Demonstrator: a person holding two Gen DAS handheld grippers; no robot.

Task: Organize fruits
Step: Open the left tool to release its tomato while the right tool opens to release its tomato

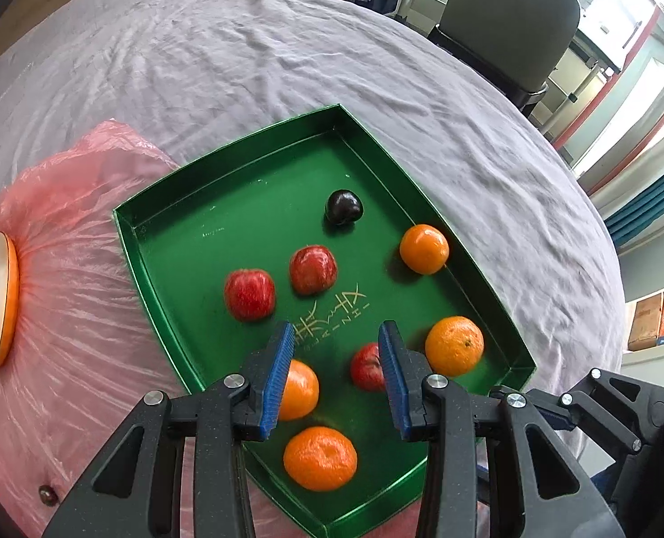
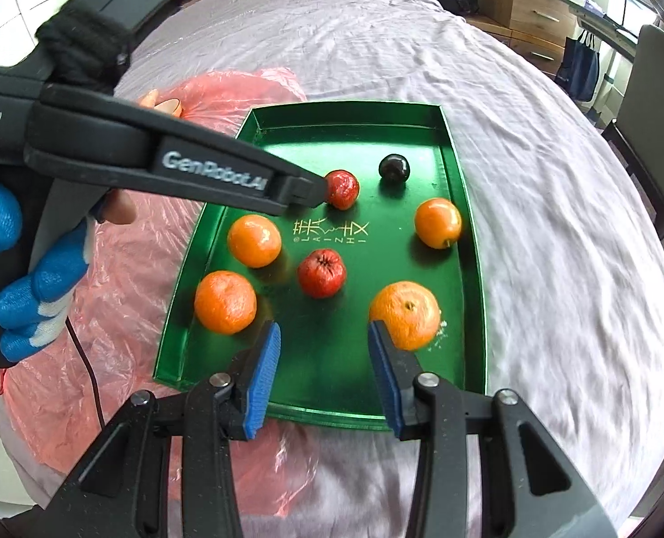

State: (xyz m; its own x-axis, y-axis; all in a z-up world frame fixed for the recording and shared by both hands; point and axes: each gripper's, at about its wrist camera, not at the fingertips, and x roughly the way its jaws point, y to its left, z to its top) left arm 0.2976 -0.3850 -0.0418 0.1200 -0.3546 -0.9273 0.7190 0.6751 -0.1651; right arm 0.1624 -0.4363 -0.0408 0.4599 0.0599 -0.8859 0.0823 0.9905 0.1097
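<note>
The left wrist view looks down on a green tray (image 1: 161, 242), glossy and shallow with thin upright walls and gold lettering on its floor, lying on a wrinkled grey cloth (image 1: 242, 58). Inside it are three red apples (image 1: 250, 293), four oranges (image 1: 454, 346) with dimpled skin and one dark plum (image 1: 343, 206) at the far end. The left gripper (image 1: 337, 376) hangs above the tray's near part, its ribbed blue pads apart with only air between them; nothing is held. Only this view shows the orange-rimmed disc (image 1: 2, 296) at the left edge on the crinkled pink plastic bag (image 1: 76, 269), a small dark fruit (image 1: 48, 494) lying on that bag near the camera, and the right tool's linkage at the lower right. The right wrist view shows the same tray (image 2: 345, 110) end-on; here just two apples (image 2: 322, 272) can be seen, because the left tool's black body crosses in front of the far left part. A hand (image 2: 36, 287) in a blue-and-white glove holding that tool appears here alone. The right gripper (image 2: 325, 374) hovers over the tray's near end, its jaws moderately wide and empty, one orange (image 2: 405, 314) just beyond its right pad.
</note>
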